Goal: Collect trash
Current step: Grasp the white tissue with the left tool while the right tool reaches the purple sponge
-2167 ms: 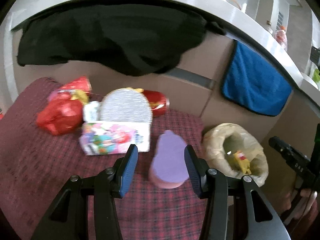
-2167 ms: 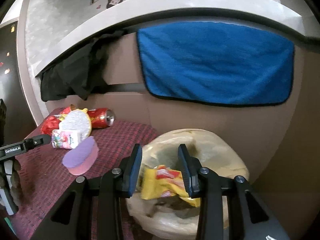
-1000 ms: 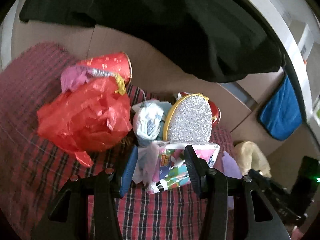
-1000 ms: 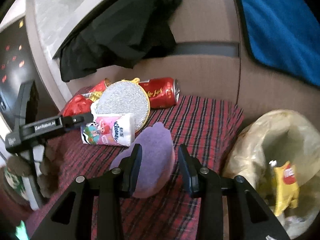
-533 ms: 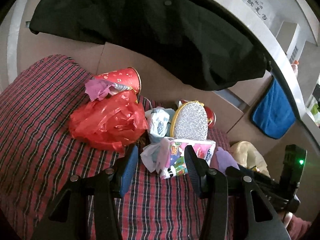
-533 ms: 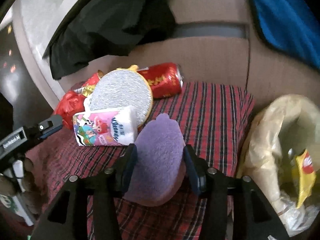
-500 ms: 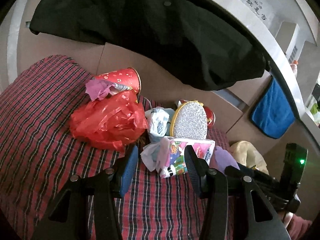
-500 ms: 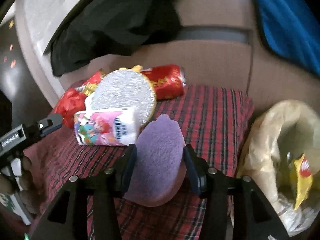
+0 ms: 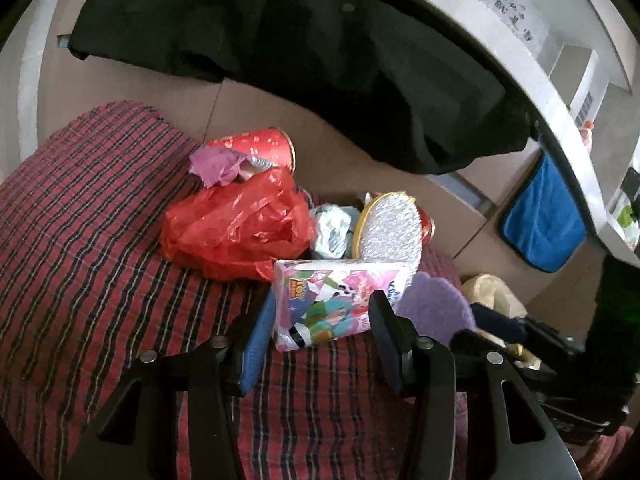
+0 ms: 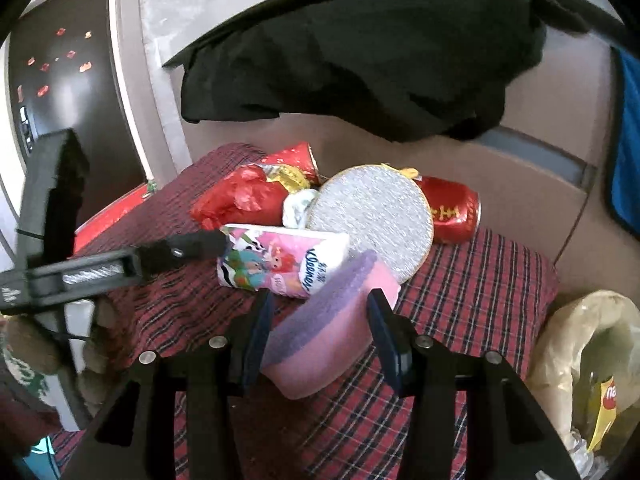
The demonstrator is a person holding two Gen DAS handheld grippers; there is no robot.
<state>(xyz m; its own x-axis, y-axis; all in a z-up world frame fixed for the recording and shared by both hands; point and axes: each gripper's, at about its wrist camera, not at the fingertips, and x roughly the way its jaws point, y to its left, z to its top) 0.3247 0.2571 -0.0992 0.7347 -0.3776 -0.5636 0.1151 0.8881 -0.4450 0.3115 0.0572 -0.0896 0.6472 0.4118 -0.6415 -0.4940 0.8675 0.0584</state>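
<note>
A cartoon-printed tissue pack [image 9: 340, 300] lies on the plaid cushion [image 9: 80, 220], its near end between the fingers of my open left gripper [image 9: 320, 338]; contact with the pads is not visible. A purple-and-pink sponge [image 10: 332, 332] leans beside the pack and fills the gap of my right gripper [image 10: 322, 330], whose jaws stand wide around it. Behind them lie a red plastic bag [image 9: 240, 228], a red paper cup [image 9: 256, 148], crumpled paper [image 9: 332, 232] and a red can [image 10: 452, 212]. A beige trash bag [image 10: 580, 340] at the right holds a yellow wrapper [image 10: 604, 404].
A round silver glitter pouch [image 10: 372, 220] stands behind the tissue pack. A black garment [image 9: 320, 60] hangs over the sofa back, and a blue towel [image 9: 544, 220] further right. My left gripper [image 10: 200, 242] reaches into the right wrist view from the left.
My right gripper has swung left from the trash bag up to the sponge and its jaws have widened around it. The left gripper has closed in on the tissue pack.
</note>
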